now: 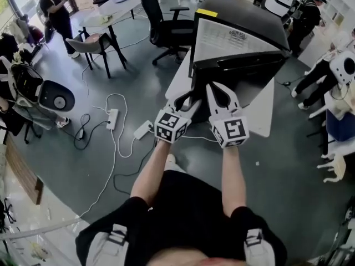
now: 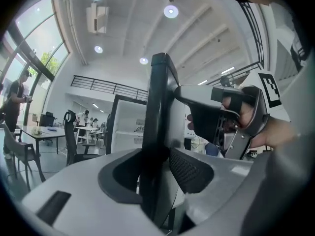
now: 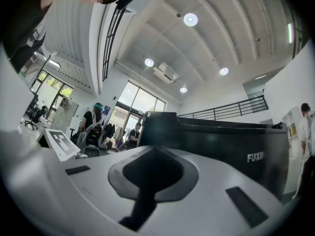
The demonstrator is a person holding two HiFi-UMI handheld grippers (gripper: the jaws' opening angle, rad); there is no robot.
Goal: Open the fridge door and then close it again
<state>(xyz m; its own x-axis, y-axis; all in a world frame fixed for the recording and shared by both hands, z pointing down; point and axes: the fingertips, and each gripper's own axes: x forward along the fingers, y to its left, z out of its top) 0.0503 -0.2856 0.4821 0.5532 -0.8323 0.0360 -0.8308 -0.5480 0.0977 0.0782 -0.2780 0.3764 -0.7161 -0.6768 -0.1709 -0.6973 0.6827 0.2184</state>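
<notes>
A black fridge (image 1: 238,13) stands on a white table (image 1: 180,79), with its door (image 1: 244,71) swung part open and the white inside (image 1: 233,40) showing. My left gripper (image 1: 186,103) grips the door's free edge. In the left gripper view that black edge (image 2: 160,107) stands upright between the pads of the left gripper (image 2: 157,173), and the fridge's white inside (image 2: 125,127) shows beyond. My right gripper (image 1: 219,92) is shut and holds nothing, its tips at the door's outer face. The right gripper view shows the right gripper (image 3: 147,176) before the black door (image 3: 221,151).
A black office chair (image 1: 161,21) stands left of the fridge, with a round table (image 1: 111,10) and another chair behind it. Cables and a power strip (image 1: 112,118) lie on the floor at left. People stand around the edges of the room.
</notes>
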